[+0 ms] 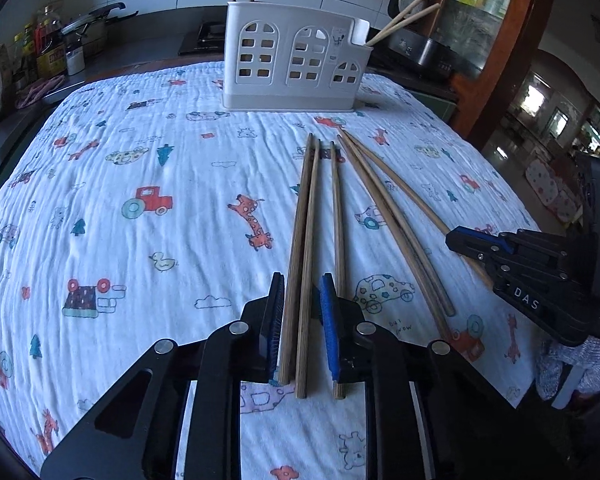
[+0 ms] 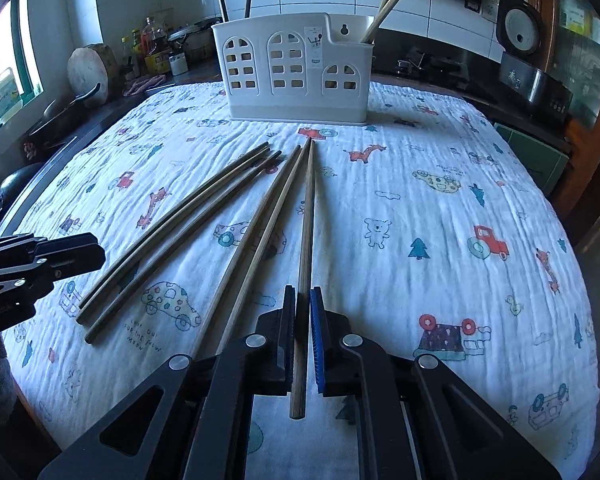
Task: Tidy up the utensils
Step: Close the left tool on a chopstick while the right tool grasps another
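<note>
Chopsticks lie lengthwise, tips toward the caddy (image 1: 296, 62) at the counter's (image 1: 140, 152) far side. Left gripper (image 1: 300, 312) is nearly closed around a pair (image 1: 302, 240); contact unclear. Right gripper (image 2: 302, 320) is clamped on one stick (image 2: 306, 240). Cloth between grippers and caddy is unobstructed; counter edges are well off.

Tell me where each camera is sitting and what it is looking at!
Left wrist view: sits on the left claw, looks along it across the printed cloth toward the white holder; its claw is closed on two dark chopsticks, and the right claw shows at the edge.
Right wrist view: sits on the right claw, faces the same holder; it pinches one chopstick, with the left claw at the edge.
Both share the cloth, the holder and the loose chopsticks.
</note>
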